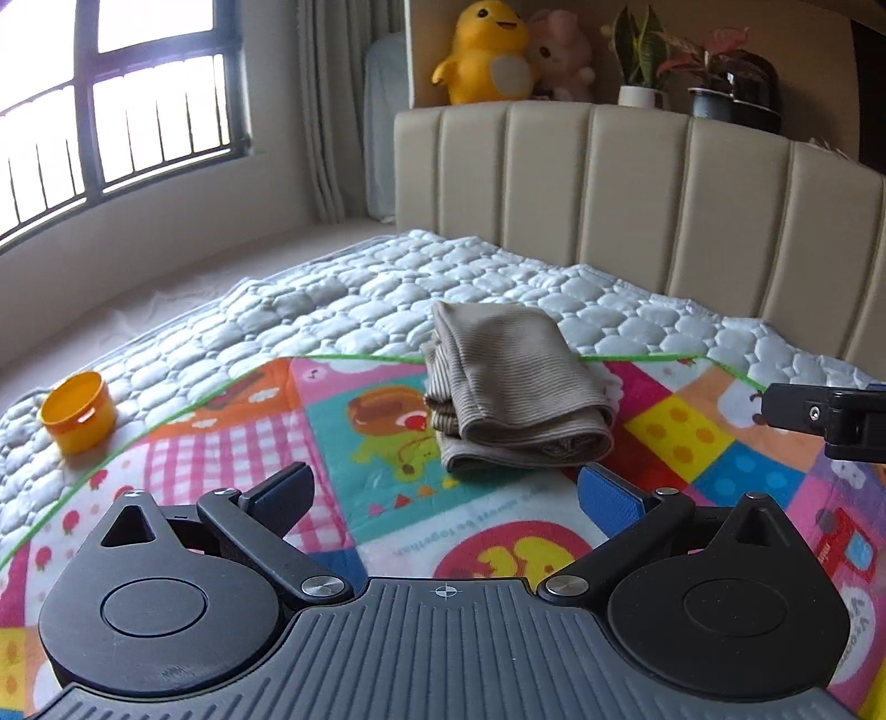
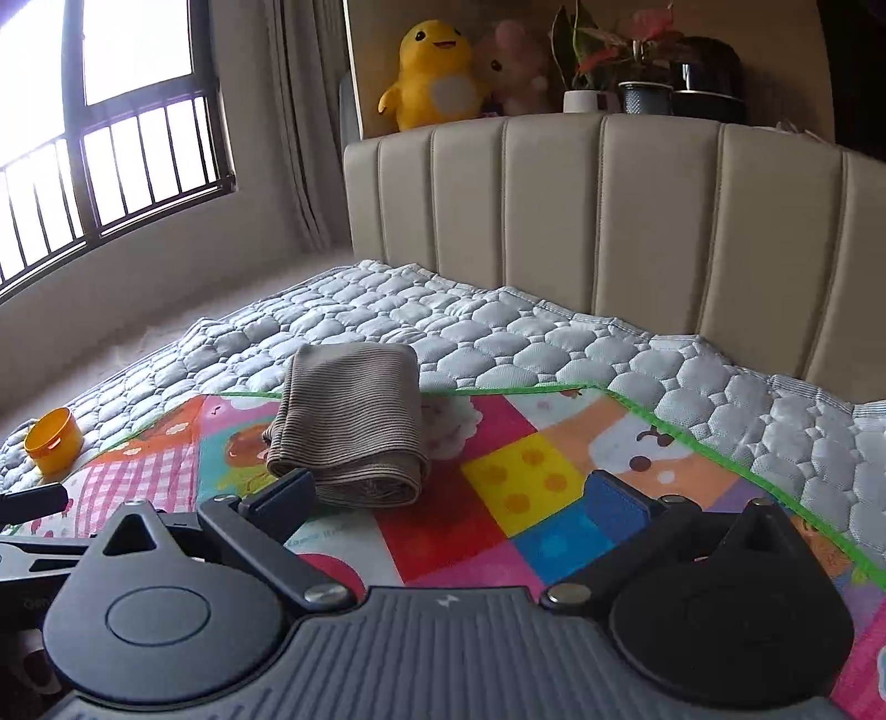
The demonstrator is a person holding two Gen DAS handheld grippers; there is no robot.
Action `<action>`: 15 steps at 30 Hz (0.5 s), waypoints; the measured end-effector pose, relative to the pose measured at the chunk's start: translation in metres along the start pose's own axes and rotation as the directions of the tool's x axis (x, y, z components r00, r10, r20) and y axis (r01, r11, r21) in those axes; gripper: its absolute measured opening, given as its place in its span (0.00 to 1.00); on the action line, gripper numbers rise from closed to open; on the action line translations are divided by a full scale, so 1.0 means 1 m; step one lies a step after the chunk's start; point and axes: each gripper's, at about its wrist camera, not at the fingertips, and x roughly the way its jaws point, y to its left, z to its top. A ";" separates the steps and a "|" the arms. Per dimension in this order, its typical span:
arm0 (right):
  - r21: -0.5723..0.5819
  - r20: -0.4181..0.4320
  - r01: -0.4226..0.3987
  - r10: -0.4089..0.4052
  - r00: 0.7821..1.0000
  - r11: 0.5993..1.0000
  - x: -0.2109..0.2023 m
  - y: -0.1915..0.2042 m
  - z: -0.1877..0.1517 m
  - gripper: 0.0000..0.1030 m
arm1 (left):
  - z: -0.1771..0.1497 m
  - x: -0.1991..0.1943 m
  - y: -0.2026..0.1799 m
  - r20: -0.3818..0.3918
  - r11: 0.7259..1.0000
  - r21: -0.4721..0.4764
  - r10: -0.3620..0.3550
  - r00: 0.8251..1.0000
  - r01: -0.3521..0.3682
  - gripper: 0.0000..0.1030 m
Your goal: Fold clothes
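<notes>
Both grippers level, low over the bed, pointing toward the headboard, nothing held. Left gripper: jaws wide apart, empty, blue pads visible on the inner faces. Right gripper: jaws wide apart too, empty.

Cloth, beige ribbed, folded into a compact bundle, lying on the far edge of the mat, straddling the mat's green border onto the quilt. From the left wrist view it sits at 12 o'clock, just ahead of the jaws, not touched. From the right wrist view the cloth is at 11 o'clock, its near end just beyond the left finger tip; can't tell if contact, looks apart.

Right gripper tip pokes into the left view at 3 o'clock, beside the cloth, apart from it. Left gripper's edge shows in the right view at 9 o'clock.

Cup, orange, lying tilted on the quilt at 10 o'clock, well apart from the cloth. Duck, yellow plush, on the shelf behind the headboard at 12 o'clock, pink plush and potted plants next to it. Window at 10 o'clock.

No hands or sleeves in view.
</notes>
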 end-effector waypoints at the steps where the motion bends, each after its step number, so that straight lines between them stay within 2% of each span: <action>1: -0.012 -0.007 -0.002 0.002 1.000 1.000 0.003 0.001 -0.001 1.00 | -0.002 0.002 0.000 -0.012 1.000 0.002 -0.009 1.000 0.009 1.00; 6: -0.073 -0.052 0.022 -0.026 0.998 0.997 0.021 0.005 -0.009 1.00 | -0.002 0.011 0.001 -0.046 1.000 -0.025 -0.015 0.999 0.014 1.00; 9: -0.066 -0.066 0.009 -0.013 0.998 0.998 0.023 0.004 -0.011 1.00 | -0.001 0.017 0.004 -0.062 0.999 -0.037 -0.022 0.998 0.020 1.00; 15: -0.089 -0.052 0.001 -0.005 0.999 0.996 0.018 0.009 -0.010 1.00 | -0.002 0.022 0.008 -0.095 0.998 -0.061 -0.022 0.995 0.017 1.00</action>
